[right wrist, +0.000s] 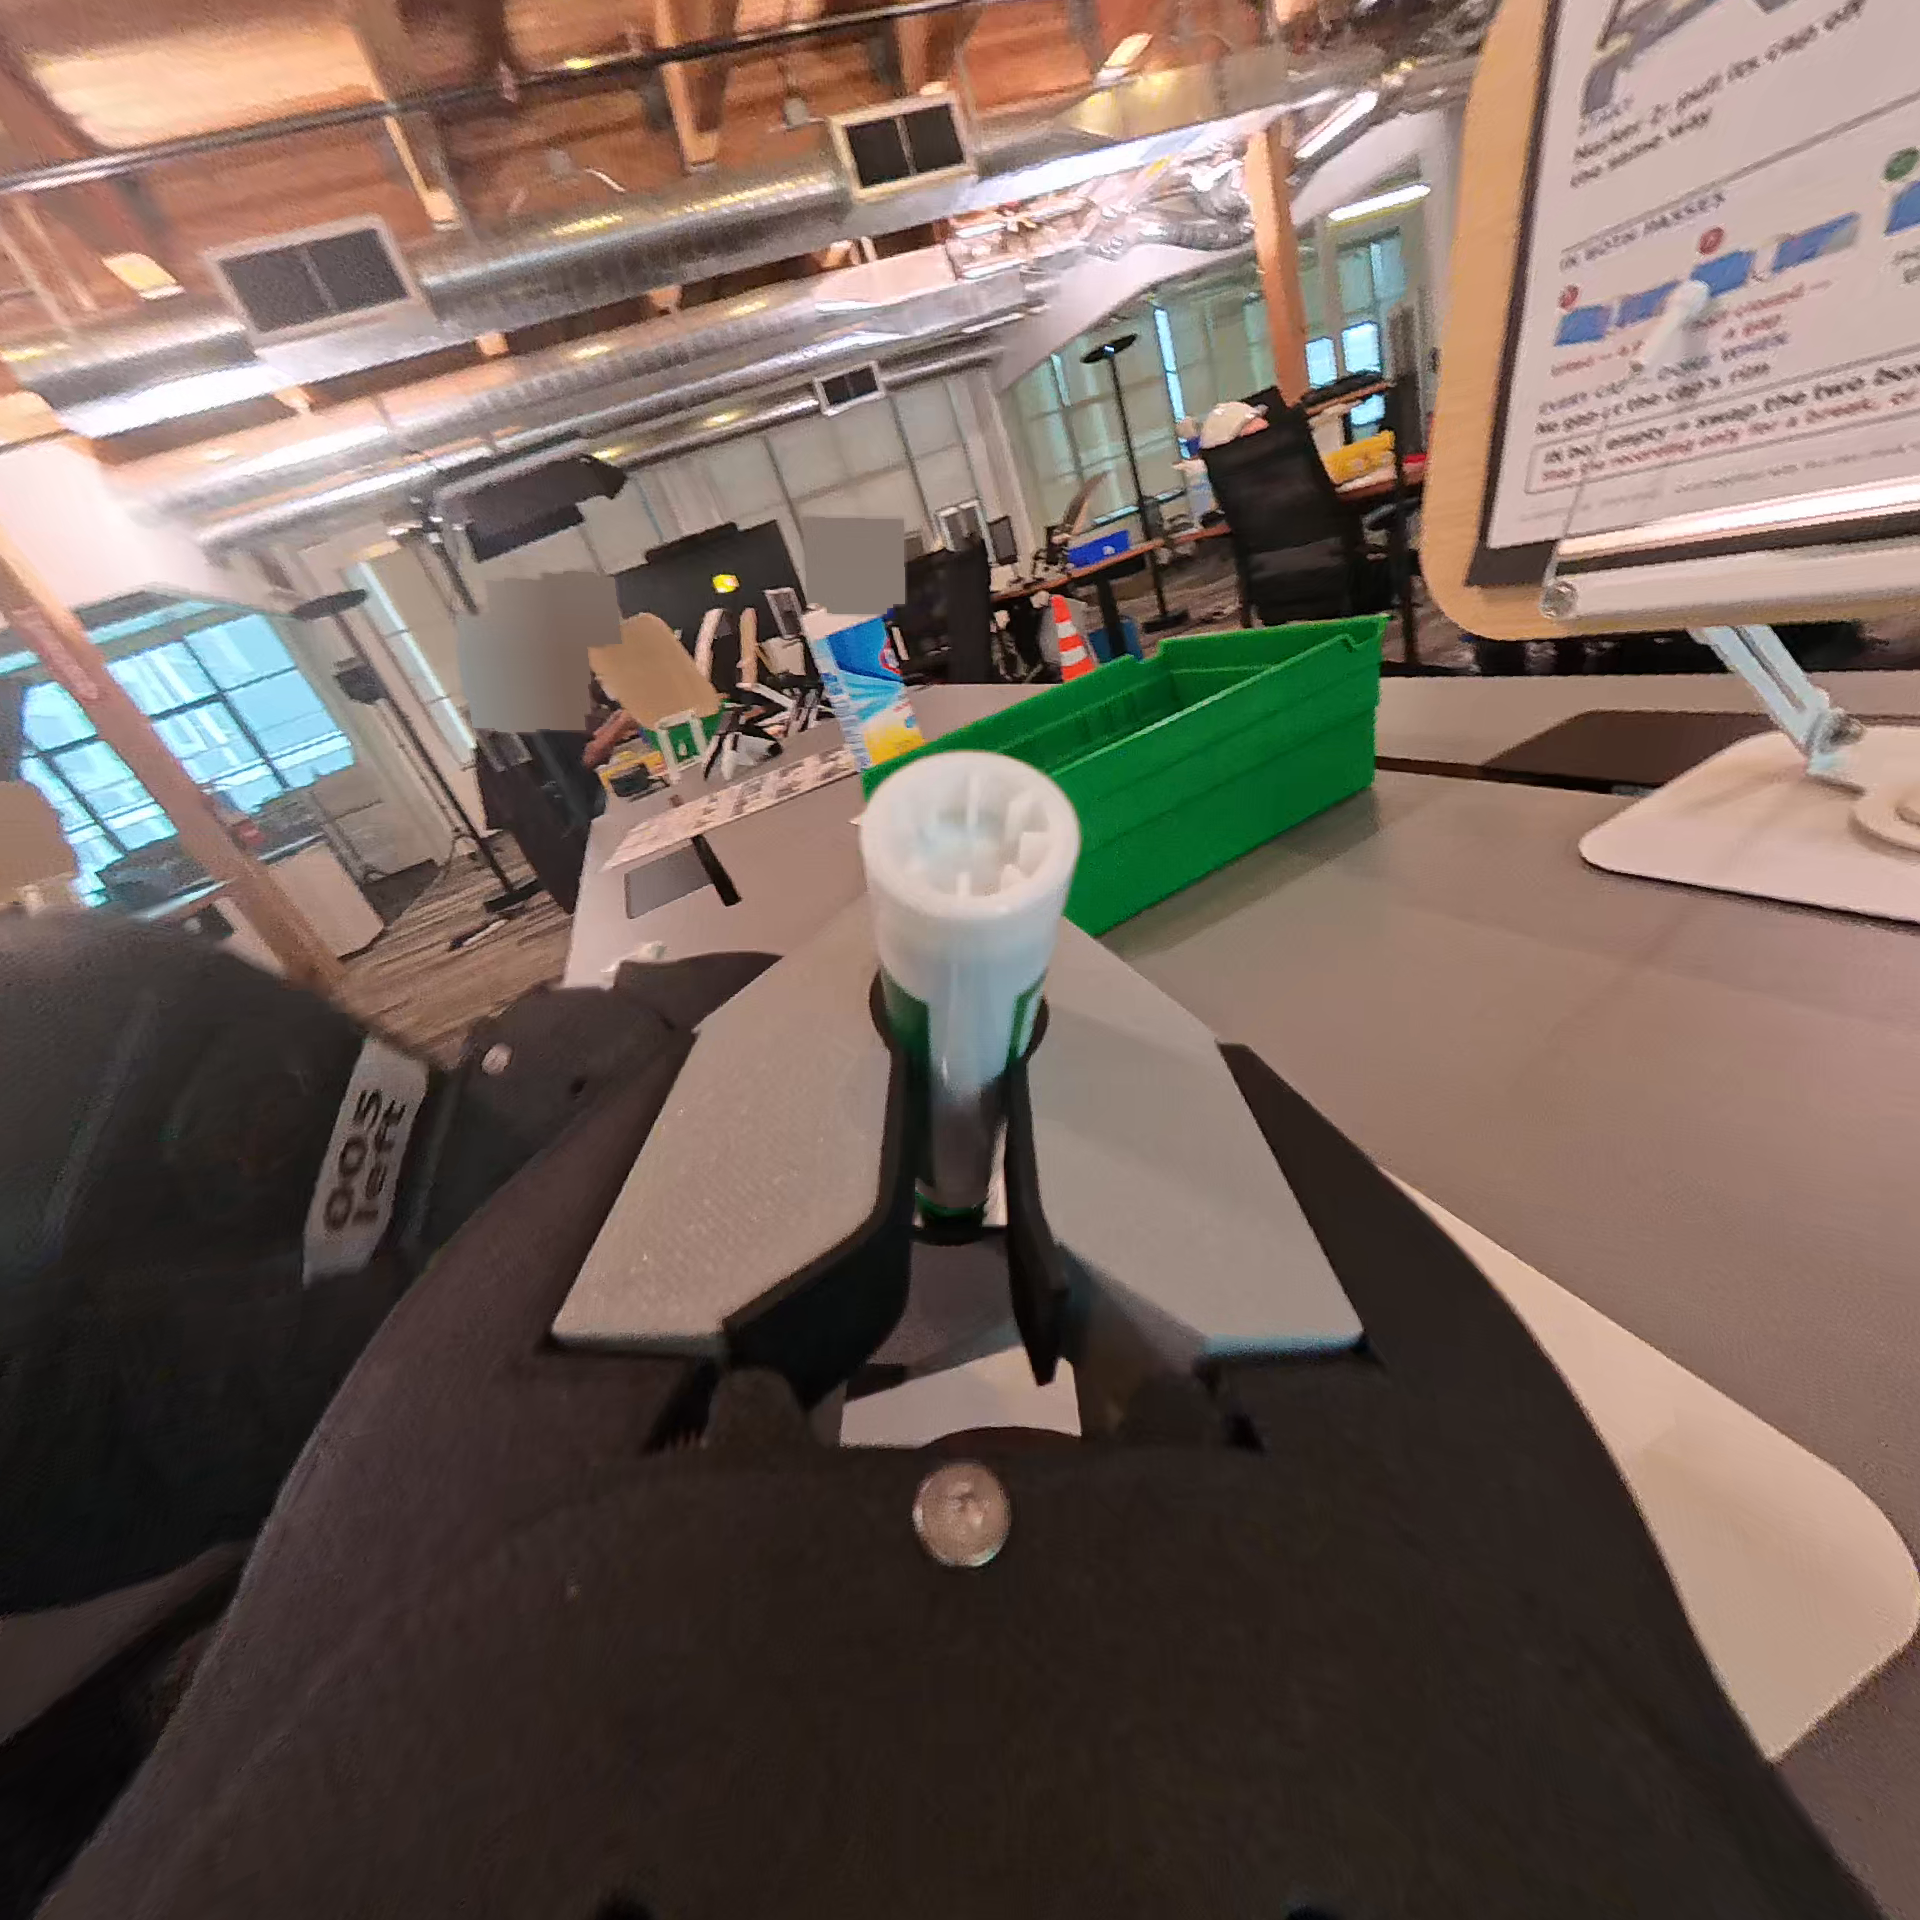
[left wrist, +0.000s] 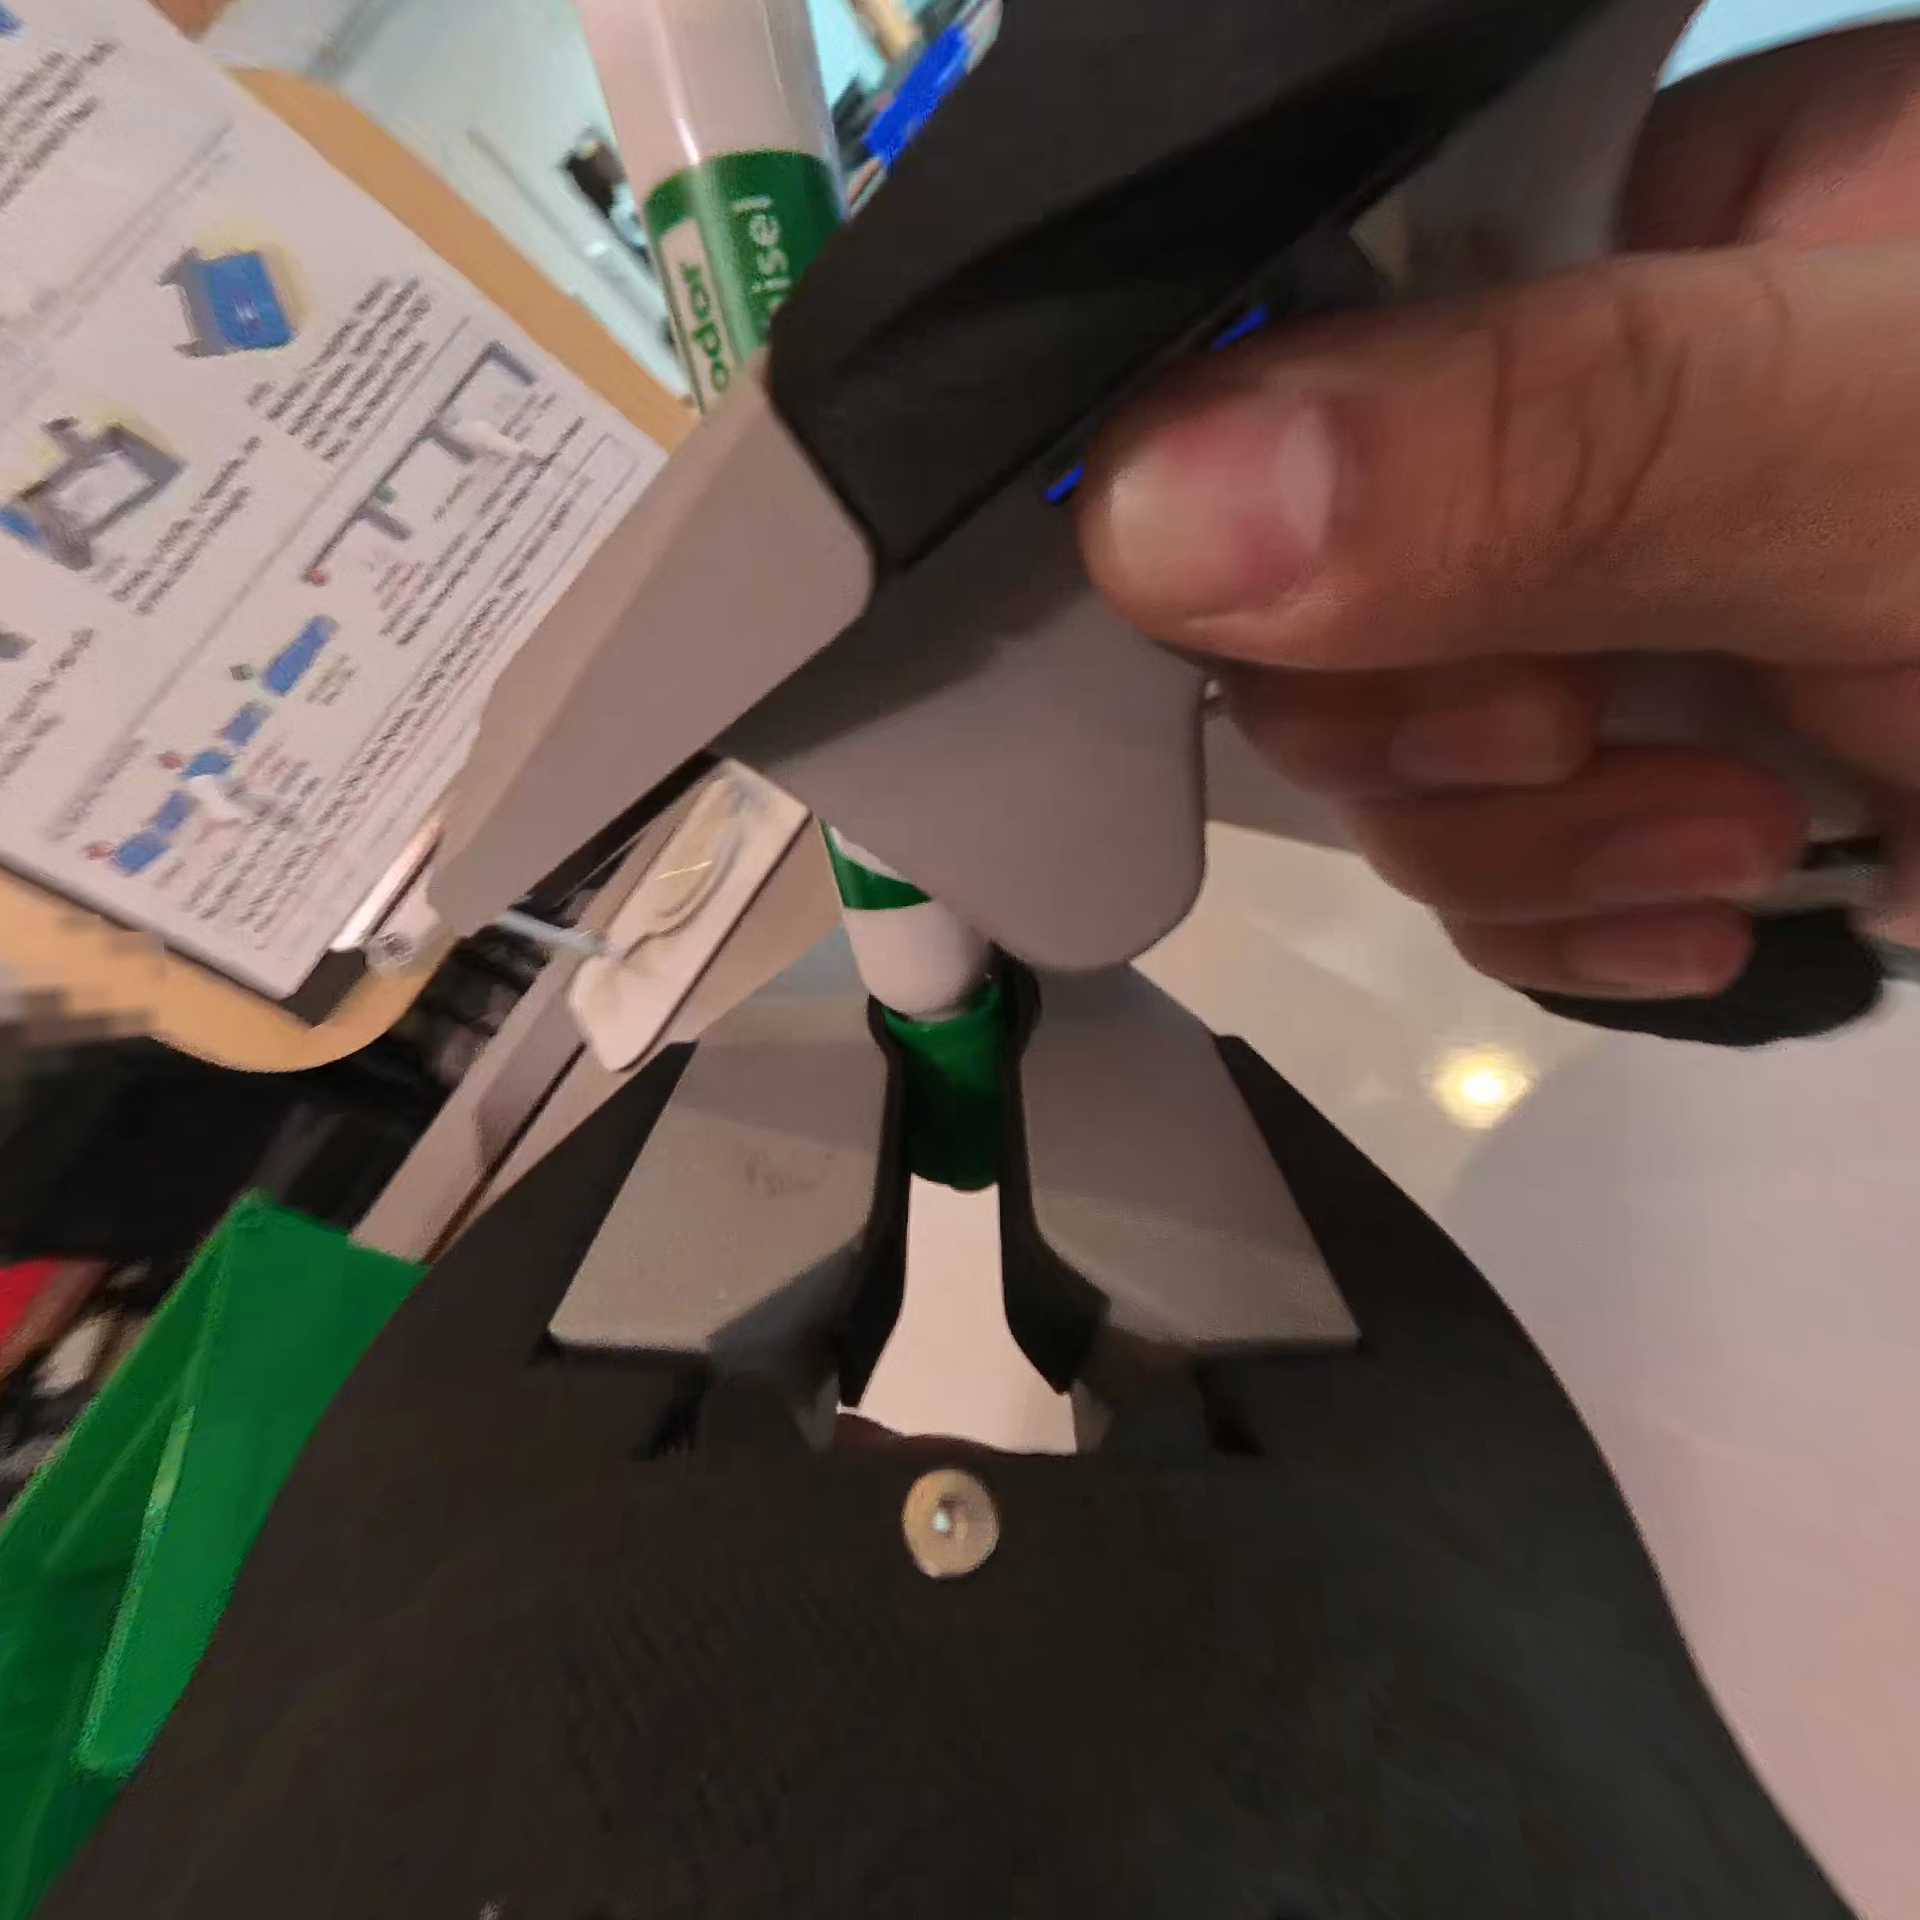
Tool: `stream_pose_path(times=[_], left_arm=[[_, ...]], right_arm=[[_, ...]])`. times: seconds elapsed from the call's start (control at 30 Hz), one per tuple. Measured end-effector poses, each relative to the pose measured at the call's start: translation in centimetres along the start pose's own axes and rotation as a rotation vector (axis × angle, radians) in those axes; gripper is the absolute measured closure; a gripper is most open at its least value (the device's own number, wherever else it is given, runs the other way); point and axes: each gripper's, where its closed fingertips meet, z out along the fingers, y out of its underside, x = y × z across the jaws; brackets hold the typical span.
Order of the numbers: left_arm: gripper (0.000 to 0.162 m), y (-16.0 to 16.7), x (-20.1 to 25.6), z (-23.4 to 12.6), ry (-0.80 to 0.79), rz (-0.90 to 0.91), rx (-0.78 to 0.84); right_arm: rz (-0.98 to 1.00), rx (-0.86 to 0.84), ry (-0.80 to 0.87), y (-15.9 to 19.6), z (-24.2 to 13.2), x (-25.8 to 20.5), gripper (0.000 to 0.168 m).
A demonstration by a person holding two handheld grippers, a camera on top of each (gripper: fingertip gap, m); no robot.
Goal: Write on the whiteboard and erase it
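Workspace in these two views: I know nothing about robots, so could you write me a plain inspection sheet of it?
Surface: grey table with a glossy whiteboard lying on it; no writing seen.
Job's things: marker, white with green label; its green cap is at the barrel's end. No eraser seen.
Clutter: green bin; instruction sheet on a stand; wipes canister.
Grippers: left gripper shut on the cap; right gripper shut on the marker barrel, held by a hand.
Cables: nothing seen.
Surroundings: open office, desks, chairs, ceiling ducts, people farther off.
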Motion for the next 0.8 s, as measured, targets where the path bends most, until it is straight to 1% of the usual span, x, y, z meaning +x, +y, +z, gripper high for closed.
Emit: stream_pose_path(times=[0.03,0.07,0.13,0.2,0.23,0.3,0.33,0.37,0.4,0.43,0.47,0.5,0.53,0.57,0.6,0.63,0.67,0.7,0.8], left_arm=[[0.154,-0.5,0.6,-0.3,0.069,-0.029,0.027],[0.154,-0.9,1.6,-0.8,0.195,-0.108,0.046],[0.153,-1.9,3.8,-2.5,0.527,-0.311,0.051],[0.153,-2.7,5.2,-4.7,0.81,-0.421,0.06],[0.153,-2.9,5.7,-5.7,0.926,-0.456,0.061],[0.153,-3.0,5.9,-7.0,1.076,-0.492,0.076],[0.153,-2.9,5.7,-6.9,1.09,-0.488,0.084],[0.153,-2.7,5.4,-6.1,1.038,-0.476,0.091],[0.153,-2.4,5.0,-4.8,0.94,-0.462,0.086],[0.153,-1.9,4.4,-3.1,0.781,-0.418,0.071],[0.152,-1.3,3.5,-1.4,0.576,-0.321,0.058],[0.152,-0.8,2.6,-0.3,0.374,-0.188,0.041],[0.152,-0.5,1.7,0.3,0.212,-0.055,0.021],[0.152,-0.4,1.1,0.6,0.118,0.031,0.007],[0.152,-0.5,1.0,0.7,0.099,0.046,0.008],[0.153,-0.7,1.3,0.6,0.135,0.012,0.026],[0.153,-1.0,1.9,0.2,0.216,-0.046,0.056],[0.153,-1.2,2.6,-0.5,0.328,-0.125,0.082],[0.153,-1.8,5.1,-3.6,0.763,-0.376,0.121]], right_arm=[[-0.008,-0.003,-0.033,-0.1,-0.3,-0.4,0.159],[-0.023,-0.017,-0.078,0.0,-0.5,-1.0,0.159],[-0.083,-0.031,-0.172,-0.1,-0.9,-2.9,0.159],[-0.09,-0.037,-0.246,0.0,-0.9,-4.4,0.16],[-0.089,-0.034,-0.261,0.0,-0.8,-4.8,0.16],[-0.101,-0.045,-0.272,0.3,-0.5,-5.3,0.16],[-0.108,-0.044,-0.243,0.3,-0.3,-4.9,0.16],[-0.104,-0.046,-0.2,0.3,-0.2,-4.0,0.16],[-0.083,-0.045,-0.146,0.2,-0.1,-2.9,0.16],[-0.057,-0.031,-0.079,0.0,-0.1,-1.4,0.159],[-0.03,-0.021,-0.037,-0.1,-0.2,-0.4,0.16],[-0.025,-0.015,-0.013,-0.2,-0.3,0.1,0.159],[-0.049,-0.007,0.015,-0.3,-0.4,0.4,0.159],[-0.083,-0.006,0.046,-0.2,-0.4,0.5,0.159],[-0.104,-0.005,0.058,-0.2,-0.4,0.5,0.159],[-0.101,-0.006,0.042,-0.3,-0.4,0.3,0.16],[-0.077,-0.006,0.012,-0.3,-0.5,0.0,0.159],[-0.059,-0.005,-0.026,-0.2,-0.5,-0.5,0.16],[-0.103,-0.057,-0.159,0.8,0.0,-3.1,0.161]])
